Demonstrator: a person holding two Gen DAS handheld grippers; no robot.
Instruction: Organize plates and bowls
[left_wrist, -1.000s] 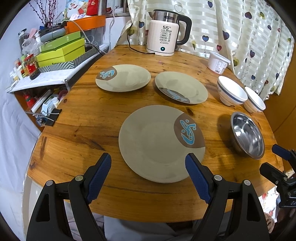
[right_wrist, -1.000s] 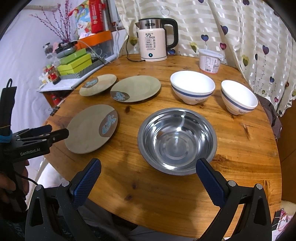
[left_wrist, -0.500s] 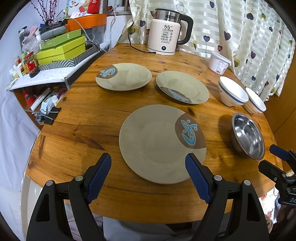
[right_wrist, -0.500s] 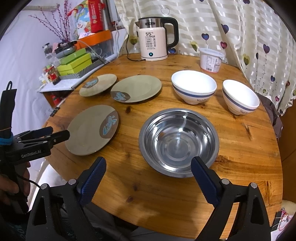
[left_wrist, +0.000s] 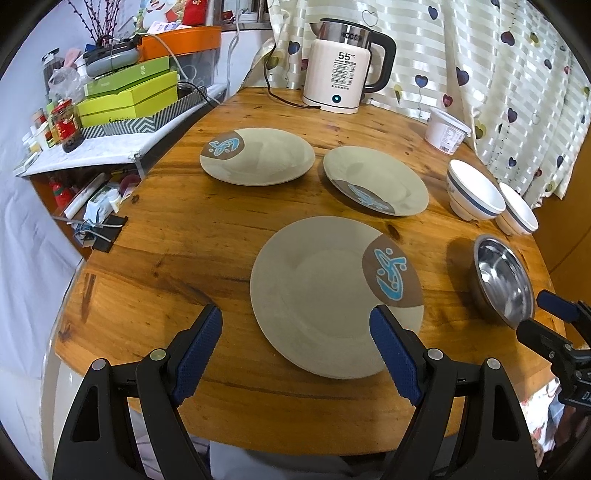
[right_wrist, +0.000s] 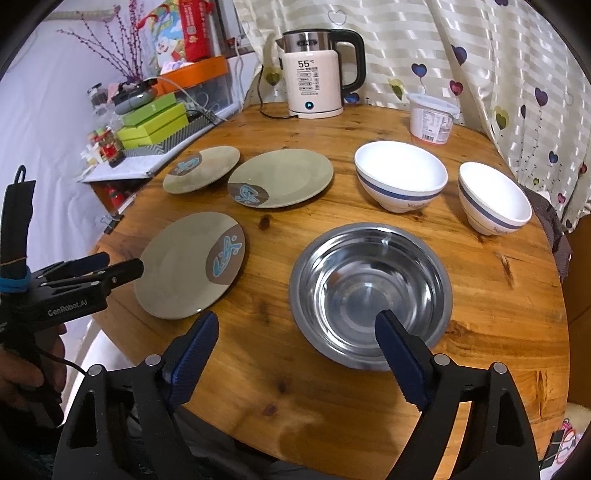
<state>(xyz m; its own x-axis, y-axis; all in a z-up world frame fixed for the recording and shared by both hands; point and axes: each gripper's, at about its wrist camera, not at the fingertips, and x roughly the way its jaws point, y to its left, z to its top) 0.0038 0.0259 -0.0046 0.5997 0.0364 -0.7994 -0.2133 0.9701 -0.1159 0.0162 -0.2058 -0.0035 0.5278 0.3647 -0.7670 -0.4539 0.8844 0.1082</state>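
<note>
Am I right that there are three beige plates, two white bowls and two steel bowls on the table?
Not quite: only one steel bowl is there, as the right wrist view shows. The three beige plates and two white bowls are right.

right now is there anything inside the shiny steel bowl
Nothing lies in the shiny steel bowl: only bare reflective metal shows. The right gripper hangs open over its near rim, one blue finger pad covering a small strip of the inner wall there.
</note>
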